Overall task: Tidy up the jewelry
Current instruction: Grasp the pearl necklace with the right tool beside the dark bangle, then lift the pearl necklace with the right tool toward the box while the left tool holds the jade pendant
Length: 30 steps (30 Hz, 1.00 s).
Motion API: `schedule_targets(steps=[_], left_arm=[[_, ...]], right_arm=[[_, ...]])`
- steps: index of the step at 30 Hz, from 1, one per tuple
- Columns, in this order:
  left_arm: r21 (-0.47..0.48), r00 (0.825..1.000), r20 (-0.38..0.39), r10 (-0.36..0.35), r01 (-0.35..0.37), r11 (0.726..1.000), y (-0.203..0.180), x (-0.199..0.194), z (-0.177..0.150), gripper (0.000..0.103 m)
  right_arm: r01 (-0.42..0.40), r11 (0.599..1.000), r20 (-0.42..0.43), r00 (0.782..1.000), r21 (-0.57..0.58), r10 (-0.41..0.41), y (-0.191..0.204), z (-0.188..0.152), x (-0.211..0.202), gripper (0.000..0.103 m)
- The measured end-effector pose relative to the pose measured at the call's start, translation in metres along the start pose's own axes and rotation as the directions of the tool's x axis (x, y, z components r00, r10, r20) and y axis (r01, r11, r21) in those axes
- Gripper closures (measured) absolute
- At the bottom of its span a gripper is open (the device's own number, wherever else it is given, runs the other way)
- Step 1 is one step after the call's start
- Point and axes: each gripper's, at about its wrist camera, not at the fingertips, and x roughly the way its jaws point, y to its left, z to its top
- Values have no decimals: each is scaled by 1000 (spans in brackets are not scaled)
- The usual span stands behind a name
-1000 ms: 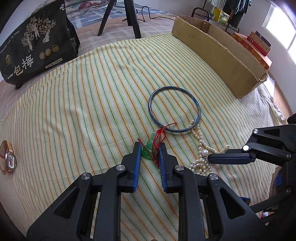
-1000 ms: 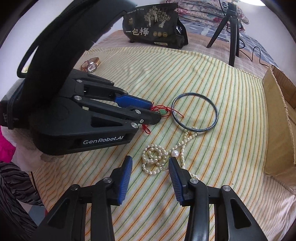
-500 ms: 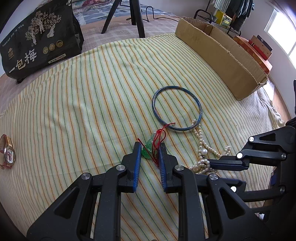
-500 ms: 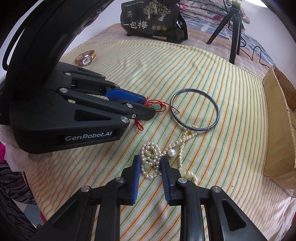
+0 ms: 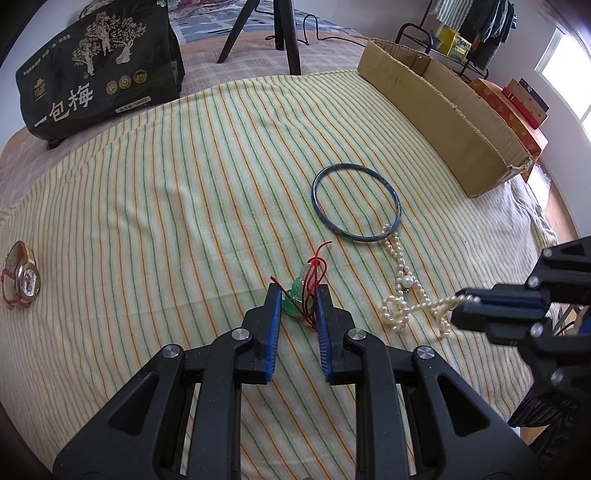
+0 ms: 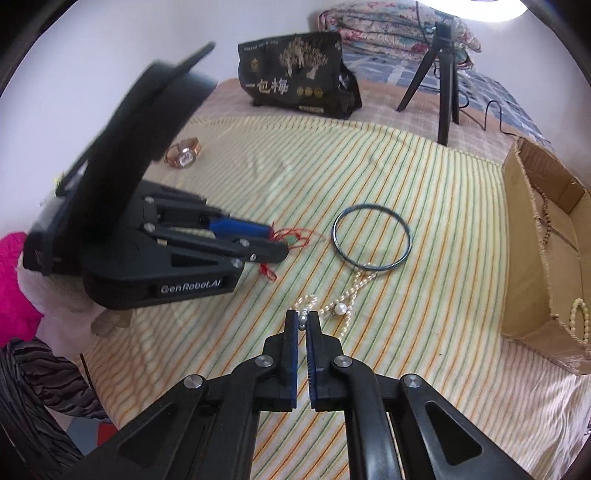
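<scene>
My left gripper (image 5: 297,295) is shut on a green pendant with red cord (image 5: 295,295) and holds it just above the striped cloth; it also shows in the right wrist view (image 6: 291,240). My right gripper (image 6: 302,319) is shut on a pearl necklace (image 6: 341,308) and lifts one end while the rest trails on the cloth toward a blue bangle (image 6: 371,236). In the left wrist view the necklace (image 5: 404,284) stretches from the bangle (image 5: 356,203) to the right gripper (image 5: 461,299).
A cardboard box (image 5: 443,107) stands at the far right, with bead strings inside (image 6: 578,319). A wristwatch (image 5: 22,277) lies at the left. A black printed bag (image 5: 96,70) and a tripod (image 5: 280,33) stand at the back.
My right gripper has closed on the pearl necklace and lifted its end, uncoiling the pile. My left gripper has risen slightly with the pendant, away from the bangle.
</scene>
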Motion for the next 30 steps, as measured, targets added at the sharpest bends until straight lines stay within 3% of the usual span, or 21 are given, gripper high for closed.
schedule_targets(steps=[17, 30], left_arm=[[-38, 991, 129, -33, 38, 999, -10, -48, 15, 86], [-14, 969, 237, -70, 76, 997, -39, -86, 39, 86]], right_arm=[[19, 999, 194, 981, 48, -28, -14, 33, -72, 102], [51, 995, 365, 928, 82, -77, -30, 64, -136, 102]])
